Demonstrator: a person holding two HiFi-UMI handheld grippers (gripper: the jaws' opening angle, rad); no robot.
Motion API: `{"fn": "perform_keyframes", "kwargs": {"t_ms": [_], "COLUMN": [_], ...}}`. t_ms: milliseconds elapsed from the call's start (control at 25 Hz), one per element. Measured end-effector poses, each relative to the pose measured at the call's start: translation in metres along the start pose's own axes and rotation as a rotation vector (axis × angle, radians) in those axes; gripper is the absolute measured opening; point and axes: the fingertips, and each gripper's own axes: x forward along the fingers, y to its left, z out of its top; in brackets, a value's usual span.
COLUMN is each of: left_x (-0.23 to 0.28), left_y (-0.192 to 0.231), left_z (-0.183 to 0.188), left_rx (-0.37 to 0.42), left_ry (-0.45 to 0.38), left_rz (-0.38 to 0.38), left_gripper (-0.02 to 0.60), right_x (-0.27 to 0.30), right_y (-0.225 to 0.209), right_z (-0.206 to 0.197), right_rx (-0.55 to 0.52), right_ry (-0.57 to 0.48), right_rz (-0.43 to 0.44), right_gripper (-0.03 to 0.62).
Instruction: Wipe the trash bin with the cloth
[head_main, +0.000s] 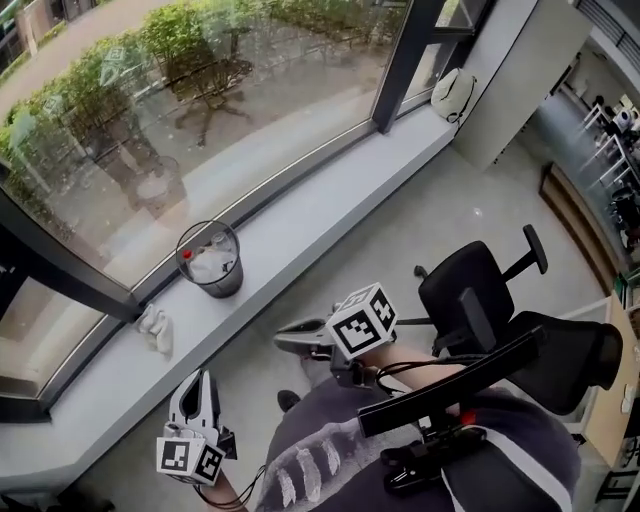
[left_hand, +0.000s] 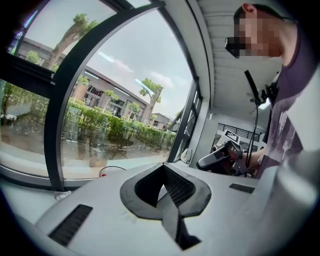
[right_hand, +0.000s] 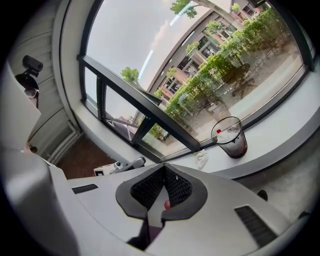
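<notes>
The trash bin (head_main: 210, 262) is a small dark mesh basket standing on the white window sill (head_main: 330, 195), with white paper and a red cap inside. A crumpled white cloth (head_main: 155, 330) lies on the sill to its left. My left gripper (head_main: 196, 384) is shut and empty, low at the near left, short of the sill. My right gripper (head_main: 285, 340) is also shut and empty, held over my lap and pointing left. The right gripper view shows the bin (right_hand: 231, 138), the cloth (right_hand: 201, 159) and the left gripper (right_hand: 125, 165) beyond its closed jaws (right_hand: 157, 200).
A black office chair (head_main: 480, 290) stands on the floor to my right. Large window panes with dark frames (head_main: 405, 60) rise behind the sill. A white rounded object (head_main: 455, 95) rests at the sill's far end. A desk edge (head_main: 570, 215) runs along the right.
</notes>
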Motion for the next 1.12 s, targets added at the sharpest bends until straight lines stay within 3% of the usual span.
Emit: {"fn": "perform_keyframes", "kwargs": {"t_ms": [160,400,480,640,760,840,1000,1120], "left_x": [0.032,0.111,0.139,0.194,0.227,0.242,0.228,0.194], "left_y": [0.012,0.003,-0.003,-0.032,-0.064,-0.062,-0.015,0.026], "left_z": [-0.007,-0.017,-0.018,-0.001,0.028,0.041,0.046,0.043], "left_rx": [0.066,0.16,0.184,0.179,0.155,0.171,0.154,0.138], "left_ry": [0.066,0.184,0.219,0.224,0.191,0.197,0.203,0.18], "left_rz": [0.0,-0.099,-0.135,-0.167,-0.146,-0.125,0.0,0.092], "left_gripper": [-0.003,-0.003,-0.003,-0.003,-0.003,-0.003,-0.003,-0.003], "right_x": [0.01,-0.026,-0.042,-0.082,-0.115,-0.112,-0.063,-0.011], "right_y": [-0.018,-0.053,-0.084,-0.139,-0.157,-0.168,-0.176,-0.159], "right_z": [0.019,0.067,0.069,0.054,0.071,0.088,0.103,0.107], "right_rx": [-0.043,-0.168,-0.215,-0.392,-0.459,-0.508,-0.671,-0.722], "right_ry": [0.02,-0.023,-0.017,0.114,0.178,0.216,0.349,0.383], "right_rz": [0.005,-0.004,-0.065,-0.226,-0.232,-0.214,-0.172,-0.091], "right_gripper": [-0.006,-0.008,-0.006,-0.008,-0.007,-0.008,-0.006,-0.007]}}
